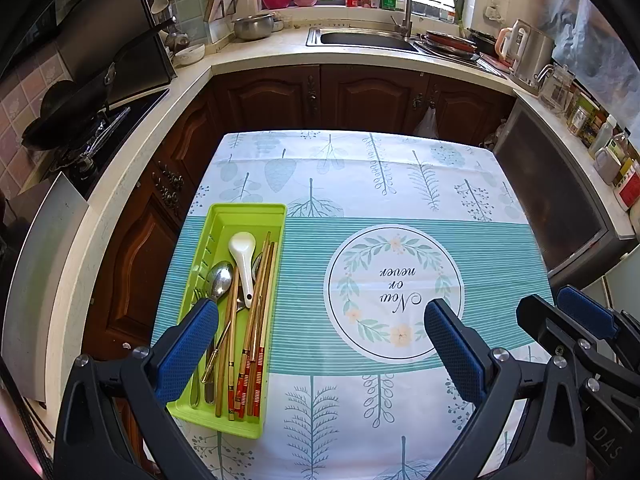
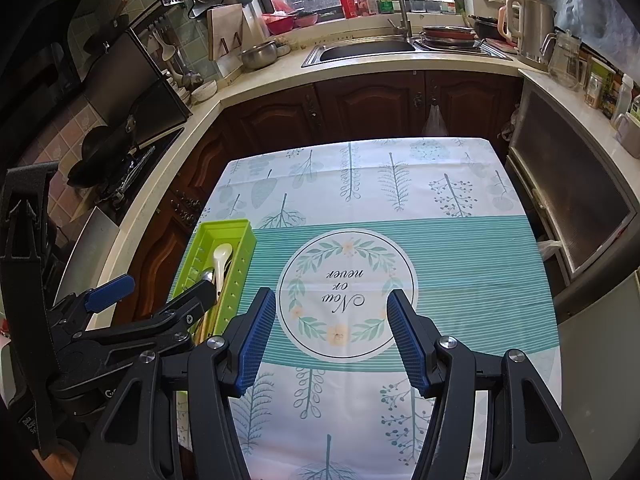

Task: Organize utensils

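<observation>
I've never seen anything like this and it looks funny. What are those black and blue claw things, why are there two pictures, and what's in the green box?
Those claws are grabbing tools. A person holds one in each hand, and each tool carries a small camera that looks out along its two blue-padded fingers. One picture comes from the left gripper, the other from the right gripper. Each camera also catches the other tool at the edge of its picture. Both are wide open and hold nothing.

Below them is a table with a leafy tablecloth. On its left side sits a green tray filled with a white spoon, a metal spoon and several chopsticks. Behind the table is a kitchen counter with a sink.
</observation>
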`<state>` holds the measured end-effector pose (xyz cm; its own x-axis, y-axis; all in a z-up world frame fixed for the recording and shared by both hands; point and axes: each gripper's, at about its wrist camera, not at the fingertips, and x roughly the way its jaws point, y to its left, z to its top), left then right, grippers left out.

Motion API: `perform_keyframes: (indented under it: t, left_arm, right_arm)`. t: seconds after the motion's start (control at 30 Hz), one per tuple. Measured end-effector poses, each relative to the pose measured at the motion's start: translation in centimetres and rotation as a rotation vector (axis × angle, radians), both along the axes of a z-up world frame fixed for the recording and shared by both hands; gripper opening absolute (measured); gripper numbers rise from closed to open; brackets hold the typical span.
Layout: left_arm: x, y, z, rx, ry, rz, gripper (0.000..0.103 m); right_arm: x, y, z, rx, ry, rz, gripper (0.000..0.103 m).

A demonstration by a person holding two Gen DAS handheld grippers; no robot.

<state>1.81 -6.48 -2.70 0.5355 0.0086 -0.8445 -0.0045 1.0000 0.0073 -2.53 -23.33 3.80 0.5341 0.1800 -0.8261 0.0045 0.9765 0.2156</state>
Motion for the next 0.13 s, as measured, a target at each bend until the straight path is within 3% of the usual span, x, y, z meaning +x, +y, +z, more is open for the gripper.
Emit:
perform_keyframes:
  t: [0.13]
  left_arm:
    - [0.01,0.0,-0.01,0.0,0.002,0.0,0.102]
  right_arm:
    - [0.02,0.01,-0.09,0.003,0.004,-0.001,0.059]
